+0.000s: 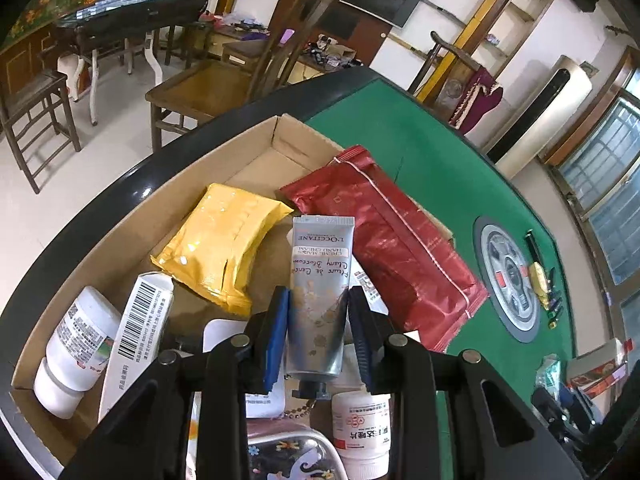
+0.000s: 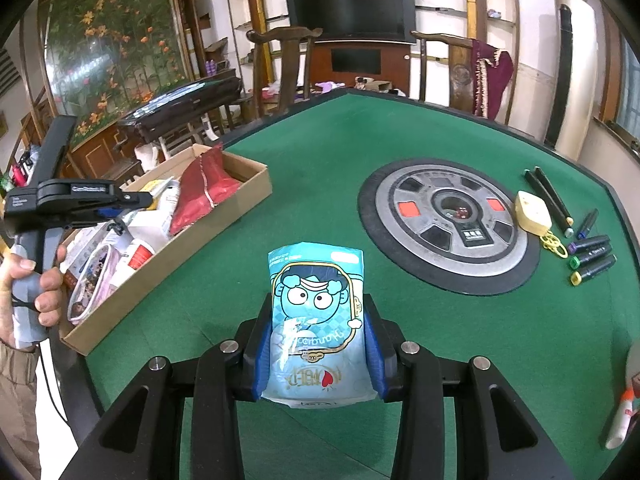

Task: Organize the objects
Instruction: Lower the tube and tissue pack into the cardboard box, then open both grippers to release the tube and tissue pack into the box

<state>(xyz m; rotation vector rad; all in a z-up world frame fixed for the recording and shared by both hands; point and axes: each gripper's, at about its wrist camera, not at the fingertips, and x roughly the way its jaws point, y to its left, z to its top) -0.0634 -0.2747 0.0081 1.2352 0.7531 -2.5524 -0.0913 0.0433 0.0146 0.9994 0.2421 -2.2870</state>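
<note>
A: What do we have in our left gripper [image 1: 318,300]?

B: A grey hand-cream tube [image 1: 319,296], cap toward us. The blue pads [image 1: 278,336] sit against both its sides, so we are clamped on it, over the box [image 1: 256,140].

A: And what lies in the box under it?

B: A yellow pack [image 1: 222,248] to the left, a red pouch [image 1: 396,248] to the right with one end propped on the box's far wall, a white bottle [image 1: 76,344] in the near left corner, a barcoded carton [image 1: 138,328] beside that, and another white bottle [image 1: 362,428] close under the gripper.

A: Our right gripper [image 2: 318,344]?

B: It is closed on a blue cartoon sachet [image 2: 316,320], held above the green table [image 2: 320,140], well right of the box [image 2: 200,248].

A: Anything else on the felt?

B: The round centre panel [image 2: 448,224], then markers [image 2: 592,256] and a cream keychain case [image 2: 534,212] near the right edge.
</note>
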